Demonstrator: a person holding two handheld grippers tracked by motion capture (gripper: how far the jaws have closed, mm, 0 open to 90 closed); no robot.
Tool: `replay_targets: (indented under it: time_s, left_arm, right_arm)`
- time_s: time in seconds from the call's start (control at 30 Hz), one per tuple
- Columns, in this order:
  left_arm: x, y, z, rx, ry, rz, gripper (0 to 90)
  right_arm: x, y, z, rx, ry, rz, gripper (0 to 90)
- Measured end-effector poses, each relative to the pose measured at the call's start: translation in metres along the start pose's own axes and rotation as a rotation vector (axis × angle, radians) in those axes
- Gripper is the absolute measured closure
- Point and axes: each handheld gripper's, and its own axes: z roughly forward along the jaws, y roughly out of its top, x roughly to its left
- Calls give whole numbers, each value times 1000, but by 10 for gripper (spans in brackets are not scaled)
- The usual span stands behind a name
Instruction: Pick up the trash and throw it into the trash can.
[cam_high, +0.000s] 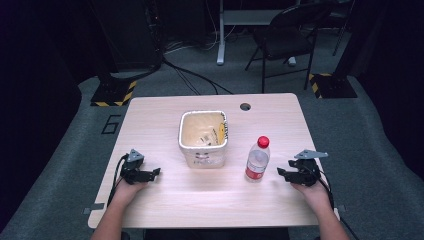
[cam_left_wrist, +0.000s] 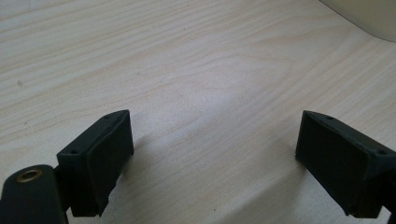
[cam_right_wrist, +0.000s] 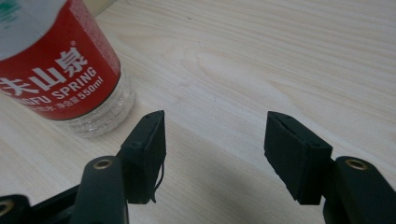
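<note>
While both rest on the surface (cam_high: 165, 200), left hand-held gripper (cam_left_wrist: 212, 154) jaws wide, empty, right hand-held gripper (cam_right_wrist: 215, 149) jaws apart, empty, bottle (cam_high: 257, 160) upright at its 10 o'clock, bin (cam_high: 203, 138) at bottle's 10.

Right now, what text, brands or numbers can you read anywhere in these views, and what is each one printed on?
"SPRING 550ml": white print on the red label of the water bottle, right gripper view.
Large white Chinese characters above it on the same label, cut off at the left edge.
"6": dark outline figure on the grey floor left of the table.
Dark marks inside the white bin: too small to read.
</note>
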Motion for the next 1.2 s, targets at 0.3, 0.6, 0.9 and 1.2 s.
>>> replay_targets:
  time_s: [0.3,0.6,0.9,1.2]
  left_arm:
    - [0,0,0,0,1,0,109]
    - [0,0,0,1,2,0,110]
    - [0,0,0,1,2,0,109]
    - [0,0,0,1,2,0,109]
  right_arm:
    - [8,4,-8,-12,30,-39,390]
    - [17,10,-16,-28,102,-79,324]
    - [32,16,-17,-51,156,-134,247]
    - [40,19,-16,-60,182,-140,221]
